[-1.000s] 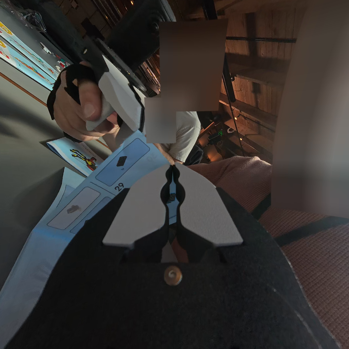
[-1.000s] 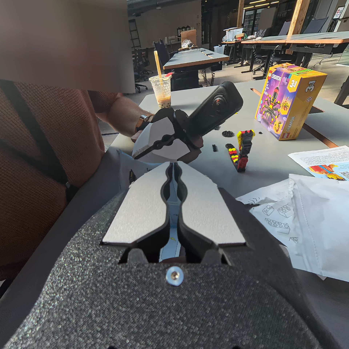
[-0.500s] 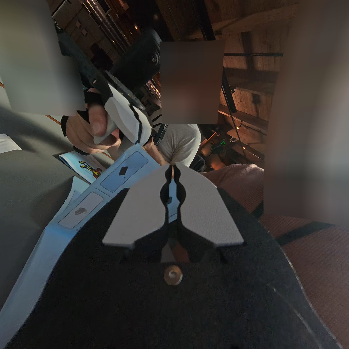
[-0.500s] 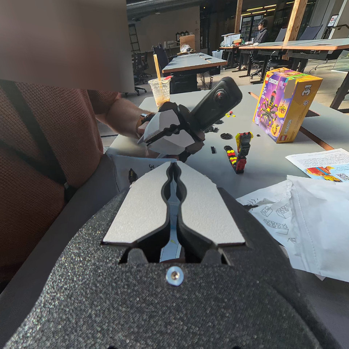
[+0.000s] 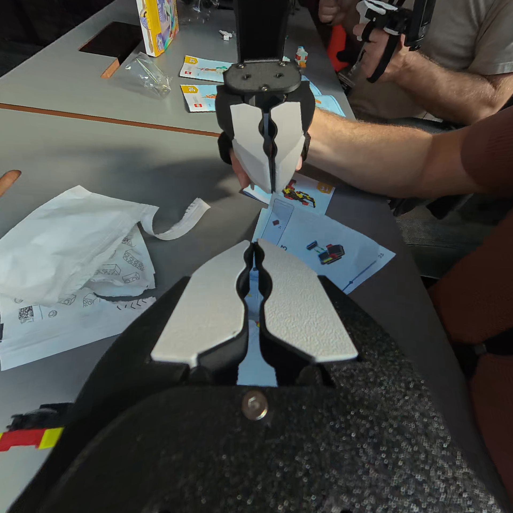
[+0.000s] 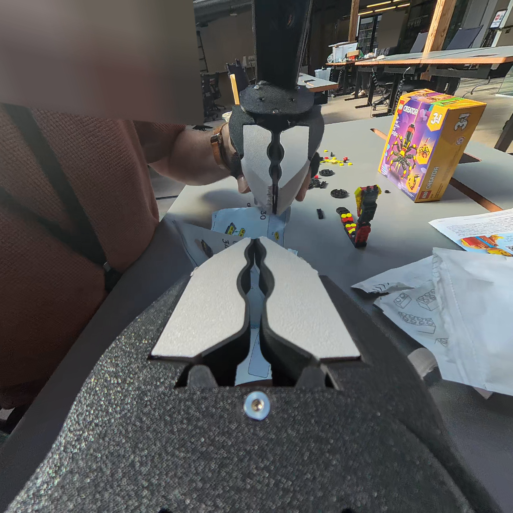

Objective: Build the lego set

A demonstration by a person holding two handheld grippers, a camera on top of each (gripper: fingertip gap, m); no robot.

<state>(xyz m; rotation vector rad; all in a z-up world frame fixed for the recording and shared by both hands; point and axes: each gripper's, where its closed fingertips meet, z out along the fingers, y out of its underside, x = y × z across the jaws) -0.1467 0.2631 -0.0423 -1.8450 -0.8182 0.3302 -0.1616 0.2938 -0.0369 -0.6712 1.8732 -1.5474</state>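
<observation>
My left gripper [image 5: 254, 244] is shut on a page of the light-blue instruction booklet [image 5: 327, 244], low over the grey table [image 5: 111, 155]. My right gripper [image 6: 254, 241] is also shut on a booklet page [image 6: 249, 224]. The two grippers face each other closely across the booklet. The right gripper shows in the left wrist view [image 5: 273, 190] with its tips pinching a page edge. The left gripper shows in the right wrist view [image 6: 273, 211] in the same way. A partly built black, red and yellow lego model [image 6: 361, 219] stands on the table to the right.
A torn white paper bag [image 6: 472, 311] lies at the right. The purple and yellow lego box [image 6: 427, 144] stands behind, with loose small pieces [image 6: 336, 161] near it. Across the table a second person [image 5: 444, 55] holds another gripper, beside more booklets [image 5: 200, 97] and a box [image 5: 158, 25]. About 5 cm separates my left fingertips from my right.
My left gripper has swung down from pointing up at the ceiling to pointing across the table. Both grippers stay shut on the booklet and now face each other with the pages lowered.
</observation>
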